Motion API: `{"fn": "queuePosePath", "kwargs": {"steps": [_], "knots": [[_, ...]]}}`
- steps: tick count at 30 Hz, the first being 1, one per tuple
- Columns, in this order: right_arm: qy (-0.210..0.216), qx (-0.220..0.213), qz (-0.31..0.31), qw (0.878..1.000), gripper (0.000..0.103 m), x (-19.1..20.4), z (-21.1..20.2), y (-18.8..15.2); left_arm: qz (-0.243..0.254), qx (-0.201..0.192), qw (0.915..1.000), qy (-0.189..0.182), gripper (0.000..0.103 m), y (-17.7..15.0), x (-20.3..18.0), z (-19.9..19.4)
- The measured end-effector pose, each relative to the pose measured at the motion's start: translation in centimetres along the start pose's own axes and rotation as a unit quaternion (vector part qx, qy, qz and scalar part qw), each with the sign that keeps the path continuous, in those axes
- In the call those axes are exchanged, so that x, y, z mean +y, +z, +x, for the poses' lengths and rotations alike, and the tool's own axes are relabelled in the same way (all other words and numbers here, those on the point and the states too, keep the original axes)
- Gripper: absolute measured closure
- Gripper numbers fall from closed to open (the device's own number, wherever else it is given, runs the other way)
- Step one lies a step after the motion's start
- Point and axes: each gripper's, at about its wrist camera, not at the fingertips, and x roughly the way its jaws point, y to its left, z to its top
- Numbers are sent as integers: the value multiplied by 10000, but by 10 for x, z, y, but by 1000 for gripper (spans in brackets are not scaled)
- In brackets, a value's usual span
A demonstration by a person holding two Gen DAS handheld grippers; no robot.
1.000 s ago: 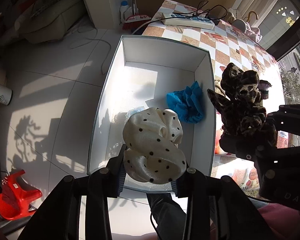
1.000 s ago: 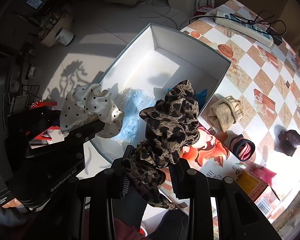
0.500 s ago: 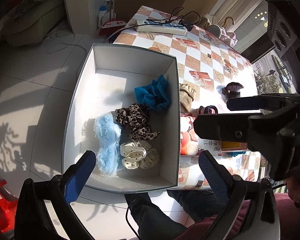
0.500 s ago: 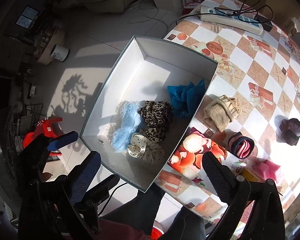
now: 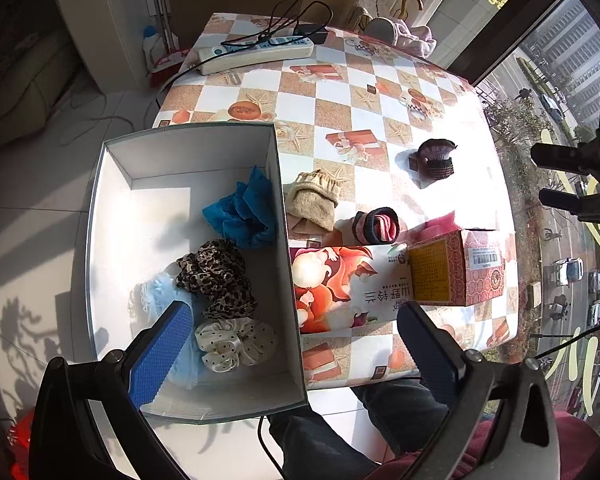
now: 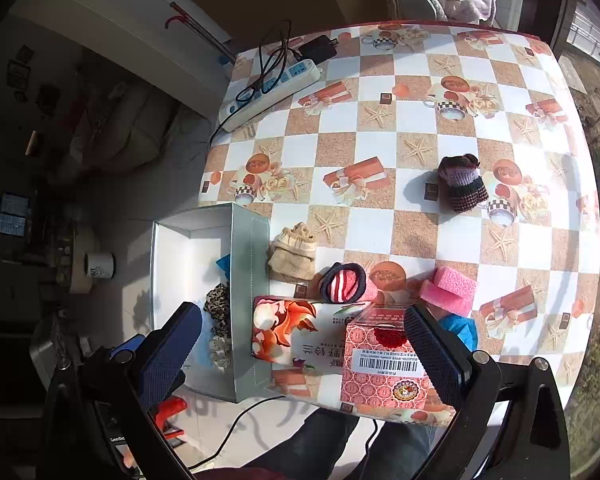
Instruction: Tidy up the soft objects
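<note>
**Two scrunchies released into box**

Both tongs, left [image 5: 288, 344] and right [image 6: 304, 344], now stand apart and empty. The leopard scrunchie [image 5: 216, 276] and dotted scrunchie [image 5: 236, 344] I carried a second ago lie in the white box [image 5: 112, 168]. Beige sock [image 6: 294, 254], striped roll [image 6: 342, 282] and, apparently, pink sponges [image 6: 448, 288] remain on the surface [image 6: 420, 128].

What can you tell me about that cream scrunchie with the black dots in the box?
The polka-dot scrunchie is a ruffled ring of shiny, satin-like cream fabric with small black dots. It lies flat on the floor of the white box, near the front corner by the right wall. A leopard-print scrunchie touches its far edge, a pale blue one its left. No gripper touches it.
</note>
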Motion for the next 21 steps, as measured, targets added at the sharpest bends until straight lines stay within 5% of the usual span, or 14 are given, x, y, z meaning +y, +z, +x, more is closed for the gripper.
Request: {"fn": "queuePosePath", "kwargs": {"steps": [5,12,15,18,21], "knots": [[-572,472,1558,9850,1,-119,31,-6,358,311,9987,160,0,18,-30,21],[-183,1170,2428,9628,1,-188,89,-47,1212,846,9869,646,0,58,-72,70],[131,1251,2468,9609,1,-188,104,-44,1873,1127,9693,1124,0,75,-88,103],[225,1307,2323,9636,1,-182,117,-29,2582,1451,9428,1530,0,84,-100,135],[366,1456,2130,9654,1,-176,131,-12,3201,1715,9177,1609,0,88,-111,160]]}}
